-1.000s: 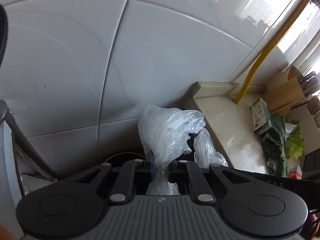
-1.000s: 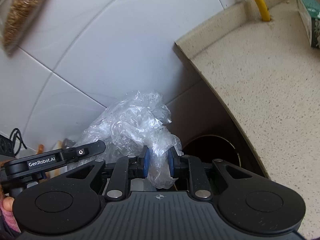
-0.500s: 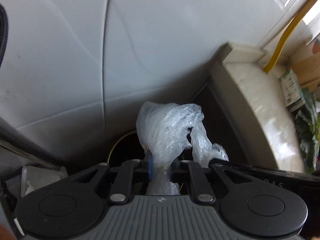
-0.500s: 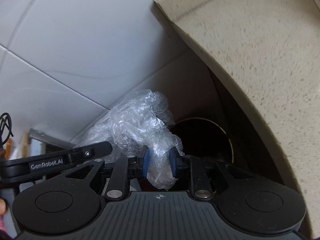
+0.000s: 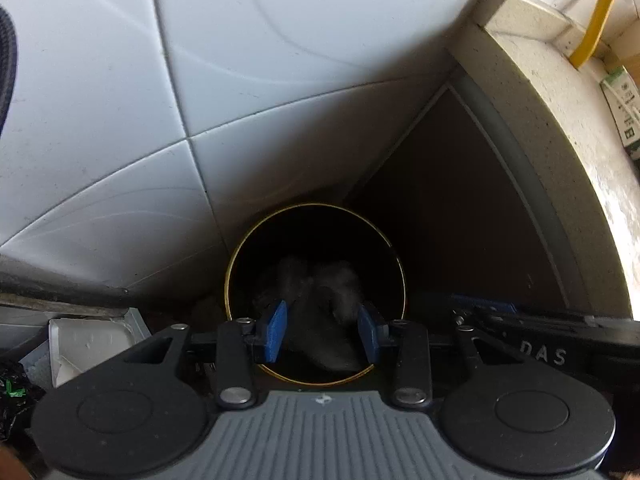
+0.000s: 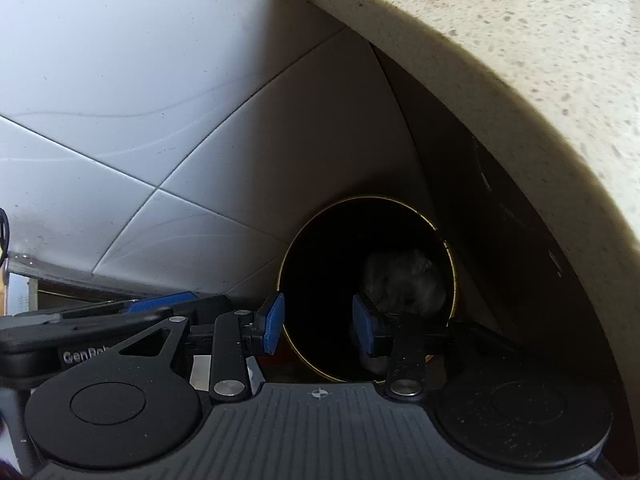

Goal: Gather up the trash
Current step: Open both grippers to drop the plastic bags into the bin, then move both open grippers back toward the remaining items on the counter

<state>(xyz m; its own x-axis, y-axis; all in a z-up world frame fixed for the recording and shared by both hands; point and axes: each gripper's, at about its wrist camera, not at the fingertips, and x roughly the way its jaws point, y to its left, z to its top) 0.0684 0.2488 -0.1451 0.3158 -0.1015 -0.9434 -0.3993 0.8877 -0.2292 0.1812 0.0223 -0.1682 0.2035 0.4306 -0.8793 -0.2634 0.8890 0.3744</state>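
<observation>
Both clumps of plastic wrap (image 5: 320, 284) have been let go since half a second ago and are now seen down inside the black, gold-rimmed bin (image 5: 236, 256), below the tabletop (image 5: 560, 120) edge. Left tongs (image 5: 322, 330) and right tongs (image 6: 320, 326) are spread wide, nothing held. "GenRob" and "DAS" can be read on the tool bodies.
</observation>
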